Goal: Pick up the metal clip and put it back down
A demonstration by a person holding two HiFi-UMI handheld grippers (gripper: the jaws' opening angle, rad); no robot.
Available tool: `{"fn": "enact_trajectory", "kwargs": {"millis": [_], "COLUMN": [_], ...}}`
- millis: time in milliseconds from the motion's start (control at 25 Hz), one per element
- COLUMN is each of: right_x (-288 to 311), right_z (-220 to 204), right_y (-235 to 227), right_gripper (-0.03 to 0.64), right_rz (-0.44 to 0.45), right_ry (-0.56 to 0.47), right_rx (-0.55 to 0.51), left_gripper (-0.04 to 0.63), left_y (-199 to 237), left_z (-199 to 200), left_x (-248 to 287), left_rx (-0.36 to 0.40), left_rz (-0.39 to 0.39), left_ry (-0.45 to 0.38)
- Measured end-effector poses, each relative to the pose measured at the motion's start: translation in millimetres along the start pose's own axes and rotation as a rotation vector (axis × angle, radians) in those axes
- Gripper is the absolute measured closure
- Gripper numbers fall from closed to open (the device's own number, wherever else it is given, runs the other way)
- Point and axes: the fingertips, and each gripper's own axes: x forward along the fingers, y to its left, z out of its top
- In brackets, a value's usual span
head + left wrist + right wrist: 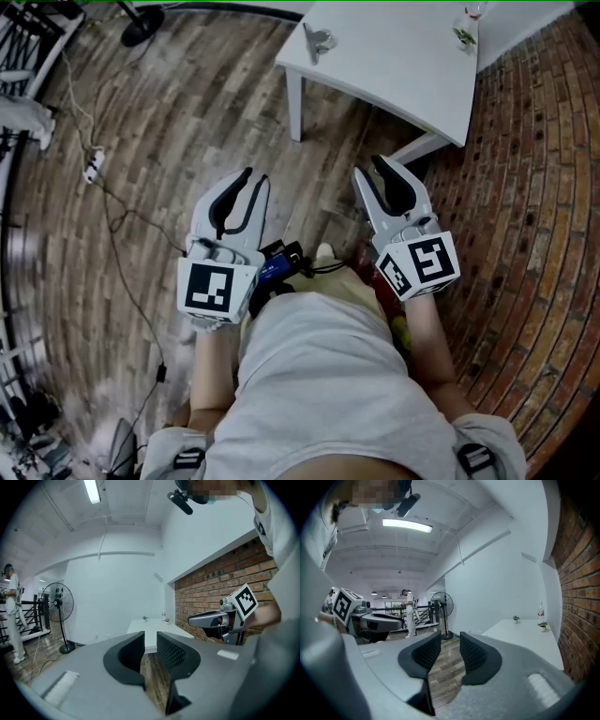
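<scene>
**Both grippers hang empty, short of the table**

The person stands on the wooden floor (169,122) with a gripper in each hand, both pointing roughly level toward a white table (403,70) ahead. The left gripper (255,178) has its jaws a little apart. Its own view shows a narrow gap between the ribbed pads (171,651), with only floor and table visible through it. The right gripper (368,169) is spread somewhat wider and also holds nothing; bare planks show between its pads (473,651).

The two grippers sit side by side, well apart from each other, each with its marker cube (208,289) close to the person's body.

A small greyish object (321,40), which looks like the metal clip, rests on the tabletop near the corner on the left gripper's side. It is too small to make out for certain, and neither gripper touches it. A small plant (464,36) stands at the table's opposite corner, by the brick paving (534,206). A pedestal fan (57,605) stands off to the left.
</scene>
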Motion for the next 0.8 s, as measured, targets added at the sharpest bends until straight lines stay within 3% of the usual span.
{"fn": "enact_trajectory", "kwargs": {"millis": [280, 800], "right_x": [0.6, 12.9], "right_z": [-2.0, -3.4], "right_y": [15.2, 28.0], "right_gripper": [0.491, 0.491], "right_rz": [-0.063, -0.073], "right_ry": [-0.011, -0.002], "right_rx": [0.005, -0.005], "left_gripper": [0.515, 0.515], "left_y": [11.7, 25.5], "left_z": [-3.4, -1.9], "left_x": [-11.0, -18.9], "left_rx": [0.006, 0.016], "left_rz": [-0.037, -0.057], "left_ry": [-0.015, -0.034]}}
